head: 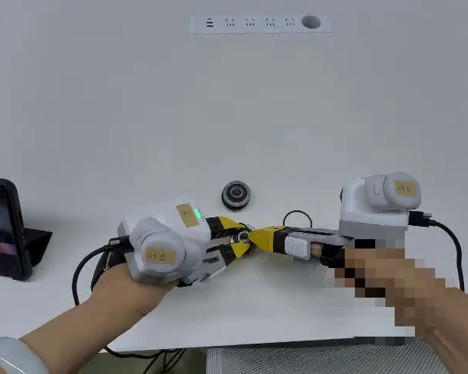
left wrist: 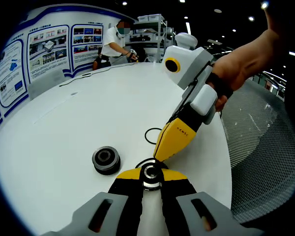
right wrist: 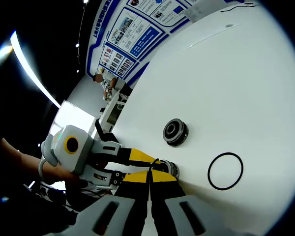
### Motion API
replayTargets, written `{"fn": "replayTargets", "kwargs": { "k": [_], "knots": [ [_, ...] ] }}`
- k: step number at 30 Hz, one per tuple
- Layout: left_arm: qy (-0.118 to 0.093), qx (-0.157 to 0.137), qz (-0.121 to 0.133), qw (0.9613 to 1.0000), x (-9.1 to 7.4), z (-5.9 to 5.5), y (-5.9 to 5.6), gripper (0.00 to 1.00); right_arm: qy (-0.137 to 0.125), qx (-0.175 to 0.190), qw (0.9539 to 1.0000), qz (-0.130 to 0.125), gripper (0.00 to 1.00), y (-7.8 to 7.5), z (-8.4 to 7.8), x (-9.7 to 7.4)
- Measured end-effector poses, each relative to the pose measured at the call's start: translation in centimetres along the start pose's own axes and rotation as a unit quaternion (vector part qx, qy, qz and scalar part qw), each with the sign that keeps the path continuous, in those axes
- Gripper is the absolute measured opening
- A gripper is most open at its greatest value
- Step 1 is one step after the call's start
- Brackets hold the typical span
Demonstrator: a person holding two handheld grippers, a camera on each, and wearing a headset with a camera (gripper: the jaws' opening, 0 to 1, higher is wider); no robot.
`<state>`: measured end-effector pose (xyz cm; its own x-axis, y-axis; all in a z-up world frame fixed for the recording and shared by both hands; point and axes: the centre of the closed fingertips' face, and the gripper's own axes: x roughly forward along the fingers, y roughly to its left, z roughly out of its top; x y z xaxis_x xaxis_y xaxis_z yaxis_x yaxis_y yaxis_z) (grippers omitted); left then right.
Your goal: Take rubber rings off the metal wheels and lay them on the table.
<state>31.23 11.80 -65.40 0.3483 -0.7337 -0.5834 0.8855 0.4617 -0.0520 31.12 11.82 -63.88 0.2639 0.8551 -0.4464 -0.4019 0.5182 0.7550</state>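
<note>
My left gripper (left wrist: 151, 172) is shut on a small metal wheel (left wrist: 151, 177), held just above the white table (head: 218, 101). In the head view it reaches in from the left (head: 239, 241). My right gripper (head: 259, 236) comes from the right, tip to tip with it, jaws shut on the thin black rubber ring (left wrist: 141, 163) of that wheel; its yellow jaw tips (left wrist: 173, 140) cross the left gripper view. A second metal wheel (head: 236, 195) with its ring on lies flat behind the jaws. One loose rubber ring (head: 297, 219) lies on the table, also in the right gripper view (right wrist: 225, 170).
A dark tablet on a stand (head: 1, 227) stands at the left edge. A power strip (head: 261, 23) lies at the far side. Cables trail from both grippers over the near table edge (head: 242, 341). A person stands far off across the room (left wrist: 114, 40).
</note>
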Motion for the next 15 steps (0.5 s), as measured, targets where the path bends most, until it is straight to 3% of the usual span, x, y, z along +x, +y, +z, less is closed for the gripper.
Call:
{"fn": "replayTargets", "kwargs": {
  "k": [15],
  "knots": [
    [-0.002,0.013,-0.002,0.9999,-0.1,0.1,0.0,0.14,0.001,0.009,0.9995,-0.031,0.02,-1.5,-0.4,-0.2]
  ]
}}
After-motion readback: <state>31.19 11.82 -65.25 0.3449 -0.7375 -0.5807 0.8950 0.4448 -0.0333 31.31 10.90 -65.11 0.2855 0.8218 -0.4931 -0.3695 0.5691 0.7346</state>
